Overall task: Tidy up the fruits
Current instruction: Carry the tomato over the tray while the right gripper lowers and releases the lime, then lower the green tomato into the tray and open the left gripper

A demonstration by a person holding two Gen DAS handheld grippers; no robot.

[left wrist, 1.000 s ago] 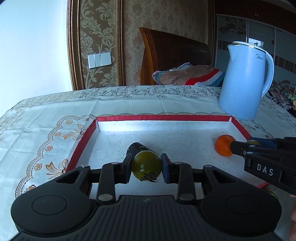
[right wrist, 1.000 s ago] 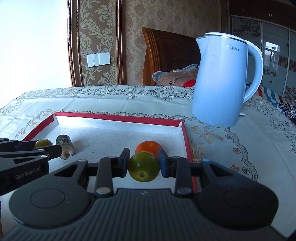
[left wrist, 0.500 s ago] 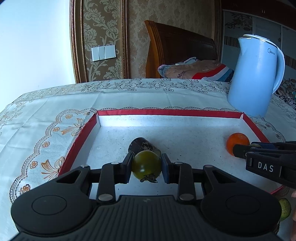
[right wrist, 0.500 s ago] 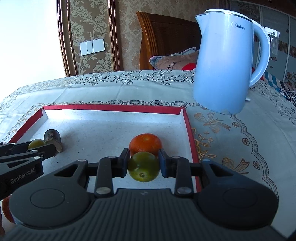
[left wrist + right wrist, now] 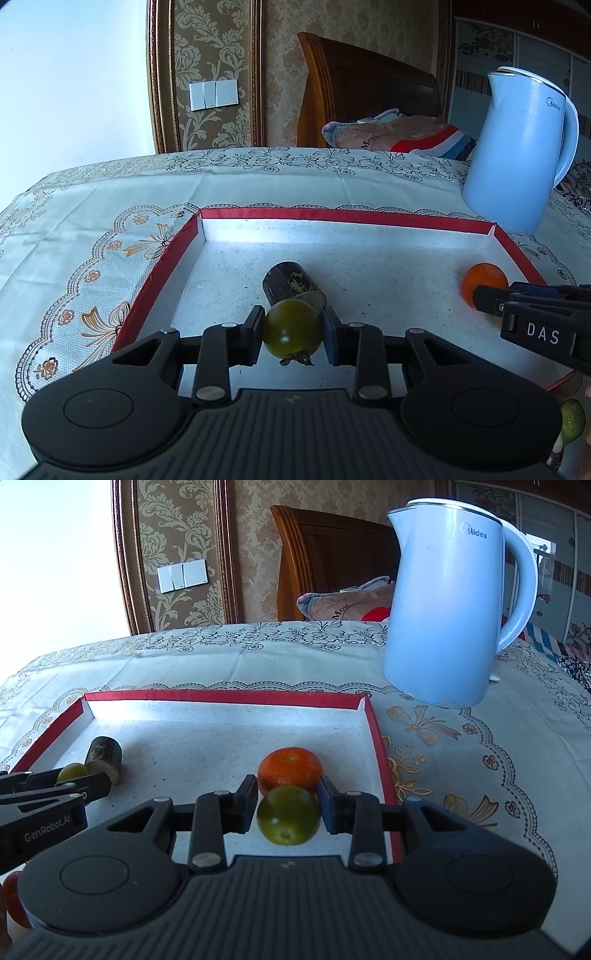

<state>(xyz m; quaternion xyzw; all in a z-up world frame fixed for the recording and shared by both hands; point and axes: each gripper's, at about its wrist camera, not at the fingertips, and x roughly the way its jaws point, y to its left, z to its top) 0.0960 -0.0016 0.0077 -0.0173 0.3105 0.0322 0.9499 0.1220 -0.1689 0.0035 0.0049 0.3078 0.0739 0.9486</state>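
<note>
Two smooth round green fruits (image 5: 291, 326) (image 5: 289, 815), one per tool (image 5: 292, 334) (image 5: 288, 804).

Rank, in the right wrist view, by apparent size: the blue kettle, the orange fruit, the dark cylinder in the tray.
1. Blue kettle, clearly largest.
2. Orange fruit.
3. Dark cylinder, smallest as seen; it lies about as far away as the fruit, so this order looks fair.
</note>
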